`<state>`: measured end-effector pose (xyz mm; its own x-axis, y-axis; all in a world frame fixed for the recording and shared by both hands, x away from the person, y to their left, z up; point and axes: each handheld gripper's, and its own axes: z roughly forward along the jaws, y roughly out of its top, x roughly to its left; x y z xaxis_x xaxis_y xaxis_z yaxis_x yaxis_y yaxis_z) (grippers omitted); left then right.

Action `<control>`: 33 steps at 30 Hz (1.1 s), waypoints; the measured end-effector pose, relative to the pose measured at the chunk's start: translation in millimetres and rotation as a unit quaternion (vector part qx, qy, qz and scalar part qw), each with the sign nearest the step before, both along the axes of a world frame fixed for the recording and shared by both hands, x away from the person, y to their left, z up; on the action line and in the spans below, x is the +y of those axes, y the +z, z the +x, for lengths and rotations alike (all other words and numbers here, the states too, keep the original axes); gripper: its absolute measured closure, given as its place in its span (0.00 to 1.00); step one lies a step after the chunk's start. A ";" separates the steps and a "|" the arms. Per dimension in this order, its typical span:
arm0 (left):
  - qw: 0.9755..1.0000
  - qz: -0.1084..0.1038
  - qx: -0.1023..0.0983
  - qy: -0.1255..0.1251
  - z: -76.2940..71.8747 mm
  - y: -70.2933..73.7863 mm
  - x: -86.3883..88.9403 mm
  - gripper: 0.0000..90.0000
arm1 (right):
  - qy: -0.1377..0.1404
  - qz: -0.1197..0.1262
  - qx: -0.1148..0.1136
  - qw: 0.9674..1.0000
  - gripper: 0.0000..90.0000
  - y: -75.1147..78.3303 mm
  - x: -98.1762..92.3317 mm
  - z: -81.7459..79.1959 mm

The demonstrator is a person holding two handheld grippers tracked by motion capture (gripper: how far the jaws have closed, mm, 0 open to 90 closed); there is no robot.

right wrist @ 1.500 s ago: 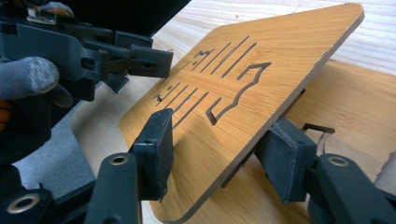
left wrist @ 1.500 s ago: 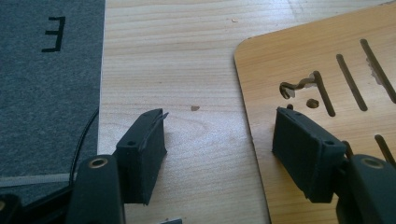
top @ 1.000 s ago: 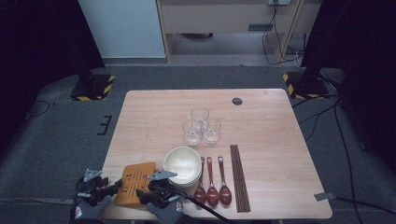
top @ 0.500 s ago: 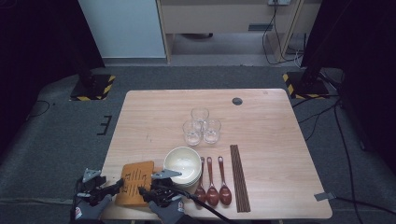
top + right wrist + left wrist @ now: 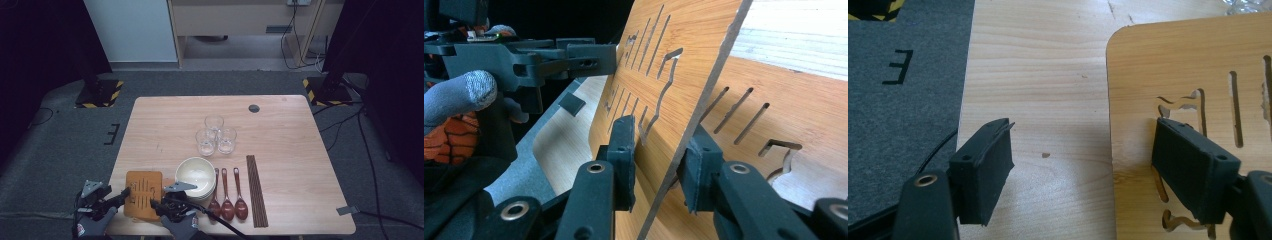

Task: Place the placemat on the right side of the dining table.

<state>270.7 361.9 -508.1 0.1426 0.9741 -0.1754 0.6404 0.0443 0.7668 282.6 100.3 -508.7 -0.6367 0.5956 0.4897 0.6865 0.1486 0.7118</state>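
Slotted bamboo board (image 5: pixel 674 50): sits just L of the white bowl stack (image 5: pixel 196 174), at the table's (image 5: pixel 300 150) near edge. Right gripper view shows it's actually the top one of 2. It's tipped up on edge, w/ a second slotted board (image 5: pixel 764 130) lying flat under it.

R gripper (image 5: pixel 659 165), just near-L of the bowl: jaws have just been closing, w/ the board's thin edge between them. One pad on each face, looks like a pinch on the near edge. That's prob. why the board stands tilted instead of lying flat, i.e. it's being peeled off the lower one.

L gripper (image 5: pixel 1083 175), further L of the bowl, past the board's far side. Jaws spread wide, nothing pinched; they've just been moving, opened up then eased in slightly. One jaw is over the board face, the other over bare tabletop, so they straddle the L edge. In the right gripper view the upper jaw tip seems to meet the raised edge. My guess is it's steadying the board or lining up to take that side; can't tell if contact is real.

Other items relative to the bowl:
- 3 wooden spoons (image 5: pixel 227 192) just R, in a row.
- Chopsticks (image 5: pixel 256 190) beyond the spoons.
- 3 clear glasses (image 5: pixel 215 134) clustered behind.

All lie clear of the lift, so the board can swing up w/o knocking anything but the bowl rim, which is close.
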 end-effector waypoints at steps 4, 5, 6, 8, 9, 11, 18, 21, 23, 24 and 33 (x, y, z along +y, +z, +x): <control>1.000 -0.004 -0.012 0.008 -1.6 2.6 2.0 0.29 | 0.003 0.006 0.001 1.000 0.81 0.6 -1.4 -0.2; 1.000 -0.006 -0.016 0.012 -2.2 3.4 3.1 0.29 | 0.004 0.008 0.001 1.000 0.81 0.8 -1.7 -0.2; 1.000 -0.006 -0.019 0.016 -2.6 3.9 3.8 0.30 | 0.005 0.010 0.003 1.000 0.82 1.1 -2.1 -0.3; 1.000 -0.005 -0.020 0.019 -2.9 4.0 4.4 0.30 | 0.006 0.015 0.004 1.000 0.83 1.7 -2.8 -0.5; 0.999 -0.003 -0.015 0.028 -2.9 3.2 6.0 0.30 | 0.006 0.016 0.004 1.000 0.84 2.0 -3.1 -0.5; 0.999 -0.003 -0.010 0.038 -3.1 2.1 8.3 0.30 | 0.007 0.017 0.004 1.000 0.84 2.2 -3.3 -0.4; 0.998 0.009 0.012 0.066 -1.6 -2.8 13.1 0.32 | 0.008 0.019 0.005 1.000 0.84 1.4 -4.1 0.0; 0.998 0.012 0.021 0.057 0.6 -5.0 11.9 0.33 | 0.010 0.018 0.004 1.000 0.84 1.3 -4.2 0.2; 0.998 0.011 0.025 0.048 1.9 -6.4 10.6 0.34 | 0.011 0.018 0.003 1.000 0.84 1.3 -4.3 0.2; 0.998 0.011 0.025 0.048 1.9 -6.4 10.6 0.34 | 0.011 0.018 0.003 1.000 0.84 1.3 -4.3 0.2; 0.999 0.001 0.033 0.021 5.4 -9.3 7.8 0.51 | 0.021 0.008 -0.004 1.000 0.81 1.6 -2.7 0.9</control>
<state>276.1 369.7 -517.3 0.0905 0.9792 -0.1816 0.6874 0.0705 0.7228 283.5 97.6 -507.1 -0.6652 0.5604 0.4935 0.6741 0.1664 0.7196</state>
